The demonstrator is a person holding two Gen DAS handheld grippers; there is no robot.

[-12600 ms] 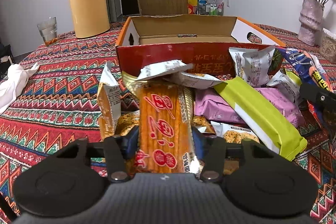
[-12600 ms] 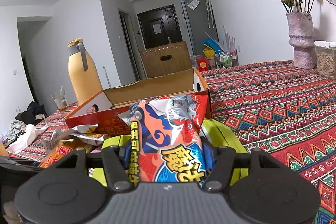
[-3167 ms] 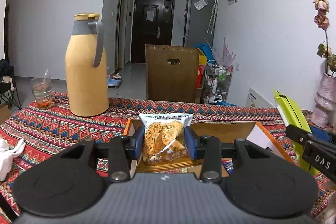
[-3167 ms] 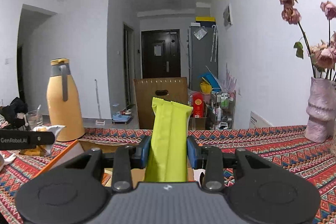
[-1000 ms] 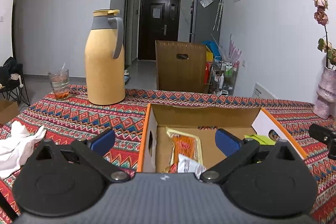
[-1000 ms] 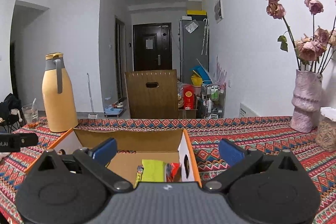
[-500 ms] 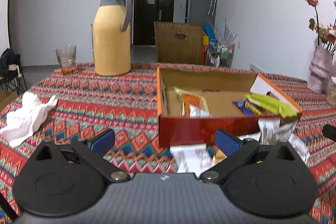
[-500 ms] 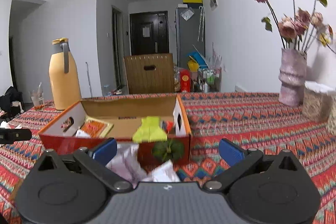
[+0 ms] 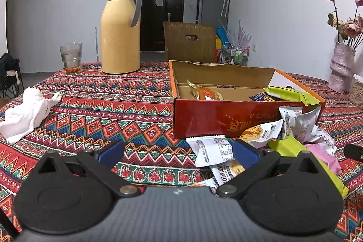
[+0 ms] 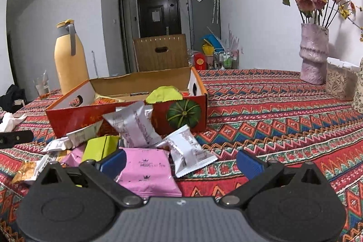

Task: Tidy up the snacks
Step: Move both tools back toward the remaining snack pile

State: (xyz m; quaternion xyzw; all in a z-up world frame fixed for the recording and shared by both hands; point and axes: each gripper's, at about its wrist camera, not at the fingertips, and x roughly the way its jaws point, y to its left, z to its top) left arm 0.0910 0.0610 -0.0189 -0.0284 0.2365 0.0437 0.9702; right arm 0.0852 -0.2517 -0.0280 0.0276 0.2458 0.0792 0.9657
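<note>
An open red and orange cardboard box (image 9: 217, 116) stands on the table; it also shows in the right wrist view (image 10: 74, 116). An orange packet (image 9: 205, 93) and a lime-green packet (image 9: 292, 93) lie in it. A pile of loose snack packets lies in front of it: white ones (image 9: 211, 150) (image 10: 133, 125), a pink one (image 10: 147, 170) and a lime-green one (image 10: 99, 147). My left gripper (image 9: 178, 154) is open and empty, low over the cloth left of the pile. My right gripper (image 10: 181, 161) is open and empty, just above the pink packet.
A yellow thermos jug (image 9: 120, 28) and a glass (image 9: 70, 58) stand at the back left. A white crumpled cloth (image 9: 25, 110) lies at the left. A pink vase with dried roses (image 10: 314, 56) and a container (image 10: 339, 79) stand at the right.
Both grippers have let go of their packets over the box, opened, and drawn back and down to the loose pile in front of the box.
</note>
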